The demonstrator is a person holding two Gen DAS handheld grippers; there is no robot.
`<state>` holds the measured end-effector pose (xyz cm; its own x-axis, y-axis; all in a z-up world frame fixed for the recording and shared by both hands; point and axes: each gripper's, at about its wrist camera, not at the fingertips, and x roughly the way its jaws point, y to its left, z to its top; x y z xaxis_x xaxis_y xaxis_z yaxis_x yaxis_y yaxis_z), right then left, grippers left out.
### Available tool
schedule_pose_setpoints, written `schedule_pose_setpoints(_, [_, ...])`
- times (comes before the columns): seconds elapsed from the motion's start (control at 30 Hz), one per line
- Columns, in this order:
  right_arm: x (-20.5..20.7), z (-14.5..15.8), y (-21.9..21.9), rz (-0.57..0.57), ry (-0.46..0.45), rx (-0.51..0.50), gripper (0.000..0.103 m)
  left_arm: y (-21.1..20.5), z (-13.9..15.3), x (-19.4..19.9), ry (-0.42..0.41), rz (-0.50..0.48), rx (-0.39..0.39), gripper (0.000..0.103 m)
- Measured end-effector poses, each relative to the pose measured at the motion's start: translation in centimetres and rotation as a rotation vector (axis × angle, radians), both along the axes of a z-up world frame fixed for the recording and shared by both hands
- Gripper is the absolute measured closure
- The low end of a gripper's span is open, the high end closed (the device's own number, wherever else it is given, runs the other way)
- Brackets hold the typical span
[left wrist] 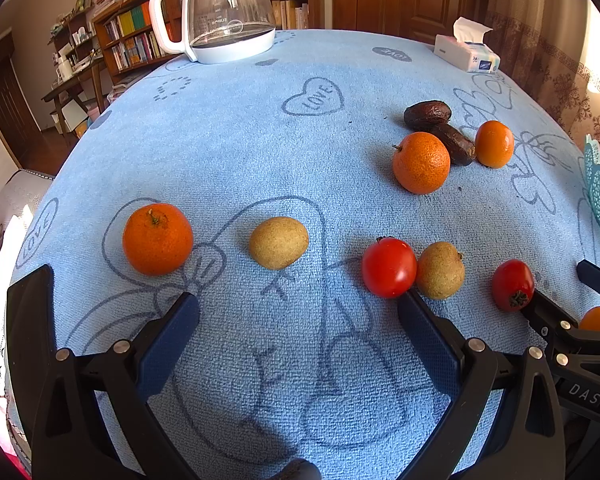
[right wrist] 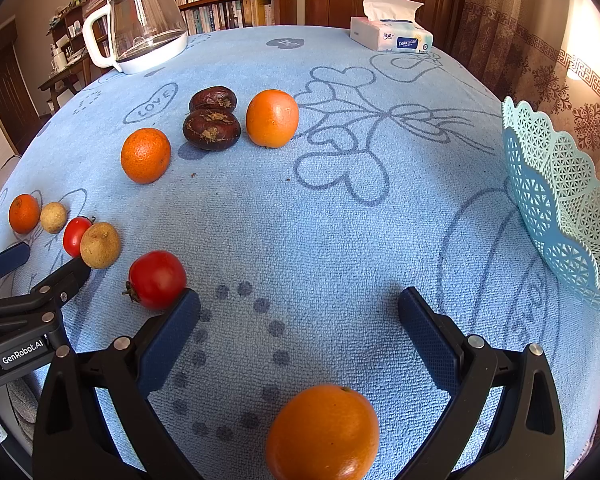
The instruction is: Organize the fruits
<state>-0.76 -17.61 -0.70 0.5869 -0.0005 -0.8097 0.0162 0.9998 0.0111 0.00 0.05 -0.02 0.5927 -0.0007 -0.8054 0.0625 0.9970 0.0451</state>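
1. My right gripper (right wrist: 299, 312) has its jaws spread wide with nothing between the pads. It hangs tilted down over the blue cloth (right wrist: 340, 216).
2. The relation I steer by: the near orange (right wrist: 323, 432) lies at six o'clock in the right wrist view, low between the two finger frames and behind the pads, so it is under the gripper rather than ahead of it. It is round, so I see no long axis to line up with.
3. The lattice basket (right wrist: 560, 208) stands at three o'clock from that gripper, near the cloth's edge; I judge it the place for the fruit. The right hand is plainly the nearer one to both.
4. My left gripper (left wrist: 299, 312) is also fully apart and empty. Ahead of it at twelve o'clock sits a tan fruit (left wrist: 279, 242), a tangerine (left wrist: 157, 239) at eleven, and a red tomato (left wrist: 389, 267) touching a second tan fruit (left wrist: 440, 270) at one.
5. The left view shows only a sliver of that near orange and a slice of the basket. The right view shows both dark fruits (right wrist: 212, 128) distinctly; the left overlaps them.
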Motion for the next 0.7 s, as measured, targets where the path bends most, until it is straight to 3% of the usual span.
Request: schedule_pose_setpoints(0.7, [-0.07,-0.17,0.11,0.002,0.003,0.001,0.002,-0.11,-0.21,0.26,0.0,0.004,0.008,0.005])
